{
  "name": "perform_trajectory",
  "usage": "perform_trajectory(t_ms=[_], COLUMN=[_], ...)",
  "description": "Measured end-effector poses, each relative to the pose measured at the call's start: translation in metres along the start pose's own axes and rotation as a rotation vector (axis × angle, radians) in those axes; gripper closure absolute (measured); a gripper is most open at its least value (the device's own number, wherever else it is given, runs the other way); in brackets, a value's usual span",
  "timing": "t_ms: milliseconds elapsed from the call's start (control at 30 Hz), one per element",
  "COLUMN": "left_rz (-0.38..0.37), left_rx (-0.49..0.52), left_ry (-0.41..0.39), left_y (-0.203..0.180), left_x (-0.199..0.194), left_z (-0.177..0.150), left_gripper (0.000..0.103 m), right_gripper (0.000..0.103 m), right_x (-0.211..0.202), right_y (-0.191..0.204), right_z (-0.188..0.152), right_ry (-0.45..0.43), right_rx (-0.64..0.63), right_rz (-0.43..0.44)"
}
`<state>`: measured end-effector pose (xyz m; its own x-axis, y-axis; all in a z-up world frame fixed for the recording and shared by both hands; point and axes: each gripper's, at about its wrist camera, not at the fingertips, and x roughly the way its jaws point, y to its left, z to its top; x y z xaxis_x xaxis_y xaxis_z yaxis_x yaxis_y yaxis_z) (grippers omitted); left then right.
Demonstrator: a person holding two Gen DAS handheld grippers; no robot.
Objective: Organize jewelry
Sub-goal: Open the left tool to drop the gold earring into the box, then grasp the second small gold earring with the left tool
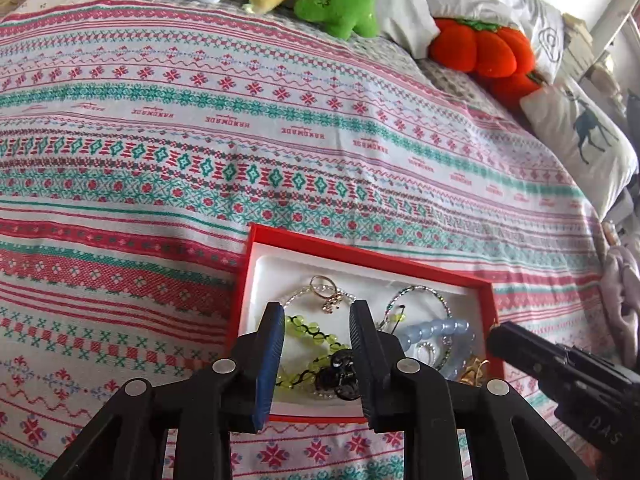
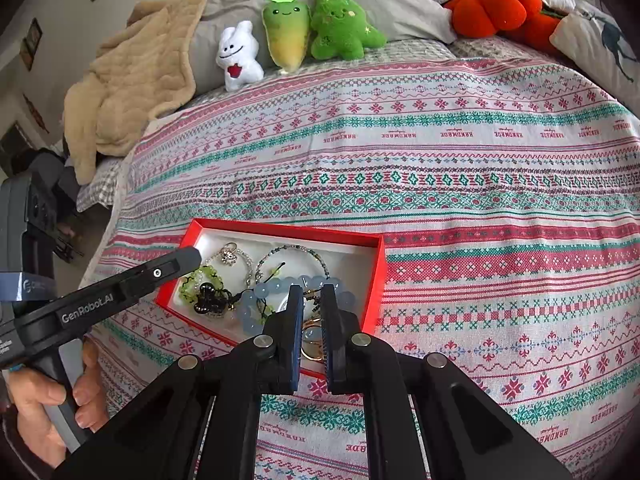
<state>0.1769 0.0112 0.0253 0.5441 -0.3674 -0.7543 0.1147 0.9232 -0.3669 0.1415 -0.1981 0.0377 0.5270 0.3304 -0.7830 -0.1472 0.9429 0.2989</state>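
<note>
With my left hand-held gripper [image 1: 316, 312] released over the green bracelet [image 1: 298, 326] in the red box [image 1: 256, 264] and my right hand-held gripper [image 2: 311, 296] clenched empty, I'd lower the left straight, pinching one strand only.

The right tool [image 2: 311, 304], jaws nearly closed and empty, hangs over the red box [image 2: 376, 276] on the bed [image 2: 480, 184], above a gold ring [image 2: 311, 346] and blue beads [image 2: 276, 292]. The left tool [image 2: 192, 258] reaches in beside green beads [image 2: 200, 280].

Jewelry [image 2: 256, 300] in box [image 2: 288, 229], box on bedspread [image 2: 440, 160], plush toys [image 2: 304, 28] behind
</note>
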Motion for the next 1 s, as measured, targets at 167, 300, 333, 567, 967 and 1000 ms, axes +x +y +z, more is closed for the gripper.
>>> perform_trajectory(t_ms=[167, 300, 333, 567, 967, 1000], left_rz=[0.008, 0.026, 0.027, 0.027, 0.085, 0.088], left_rx=[0.003, 0.011, 0.009, 0.021, 0.079, 0.088], left_ry=[0.002, 0.003, 0.005, 0.035, 0.113, 0.120], left_y=[0.008, 0.014, 0.015, 0.014, 0.008, 0.008], left_x=[-0.012, -0.018, -0.019, -0.026, -0.037, -0.038], left_z=[-0.006, -0.011, -0.012, -0.023, -0.064, -0.069], left_gripper=[0.064, 0.061, 0.060, 0.054, 0.033, 0.033], right_gripper=[0.094, 0.094, 0.094, 0.083, 0.046, 0.046], right_x=[0.012, 0.018, 0.018, 0.009, -0.042, -0.044], right_y=[-0.006, -0.007, -0.008, -0.011, -0.006, -0.006], right_z=[0.005, 0.007, 0.008, 0.010, -0.022, -0.026], right_ry=[0.015, 0.019, 0.017, 0.015, 0.001, 0.006], right_rx=[0.011, -0.005, -0.006, 0.013, -0.027, -0.026], right_rz=[-0.031, -0.047, -0.044, -0.005, -0.009, -0.014])
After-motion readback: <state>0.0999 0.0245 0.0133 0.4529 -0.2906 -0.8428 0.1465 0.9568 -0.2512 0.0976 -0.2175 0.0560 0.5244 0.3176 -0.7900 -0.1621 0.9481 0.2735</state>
